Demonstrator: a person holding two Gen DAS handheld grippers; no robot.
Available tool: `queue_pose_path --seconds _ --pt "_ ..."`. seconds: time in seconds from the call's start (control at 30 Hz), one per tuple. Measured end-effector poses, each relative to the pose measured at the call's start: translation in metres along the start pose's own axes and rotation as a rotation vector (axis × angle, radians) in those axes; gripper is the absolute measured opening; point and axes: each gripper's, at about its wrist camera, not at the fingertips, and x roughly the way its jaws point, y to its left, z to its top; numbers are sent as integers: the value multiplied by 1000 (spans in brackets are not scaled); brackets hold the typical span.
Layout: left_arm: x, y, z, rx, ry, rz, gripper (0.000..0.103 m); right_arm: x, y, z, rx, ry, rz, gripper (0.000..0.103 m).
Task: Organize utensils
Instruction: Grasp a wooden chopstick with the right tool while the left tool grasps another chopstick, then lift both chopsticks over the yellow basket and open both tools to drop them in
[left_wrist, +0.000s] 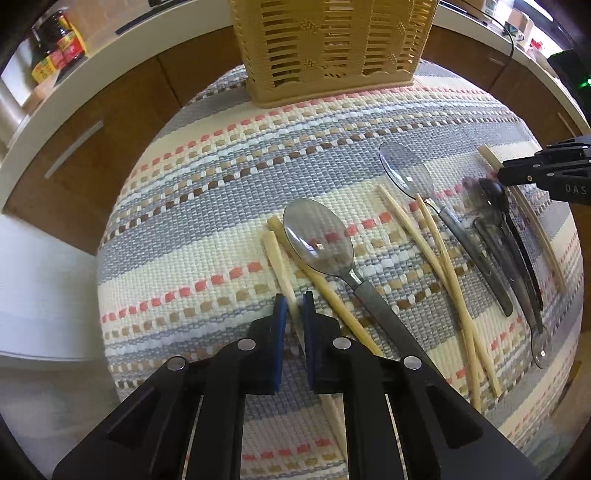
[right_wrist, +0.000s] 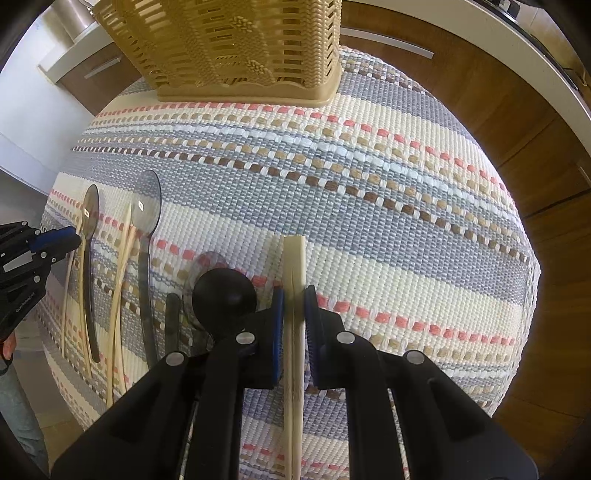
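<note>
I am pinching a pale chopstick (left_wrist: 277, 254) between the left gripper (left_wrist: 294, 306) pads at the near left of the woven mat (left_wrist: 221, 177), beside a clear spoon (left_wrist: 319, 240). My right gripper (right_wrist: 294, 299) is clamping a chopstick pair (right_wrist: 294, 258) just right of a black spoon (right_wrist: 224, 291). The tan basket (right_wrist: 236, 48) is standing at the mat's far edge.

black plastic left gripper (left_wrist: 294, 306) with blue rubber pads, round silver screws, matching black right gripper (right_wrist: 294, 301), white lettering on side
</note>
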Motion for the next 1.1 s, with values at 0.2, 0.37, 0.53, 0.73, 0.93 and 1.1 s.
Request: queue_pose_path --seconds 0.2,0.37,0.53,0.73,0.93,1.1 --pt "-4 -7 -6 -14 35 43 30 3 -18 -2 -8 21 5 10" --pt "-6 -17 -8 -12 15 37 4 1 -11 -6 -46 11 -27 10" --pt "-37 -12 -18 -99 -127 -94 4 -23 -7 -15 -62 -66 55 9" --pt "-119 9 -16 -168 -390 -224 4 -93 -7 -18 -107 -247 134 9" --pt "-186 9 8 -174 -633 -234 4 -170 -6 -9 -114 -486 218 9" --pt "-226 9 48 -176 -831 -188 4 -222 -1 17 -102 -703 208 9"
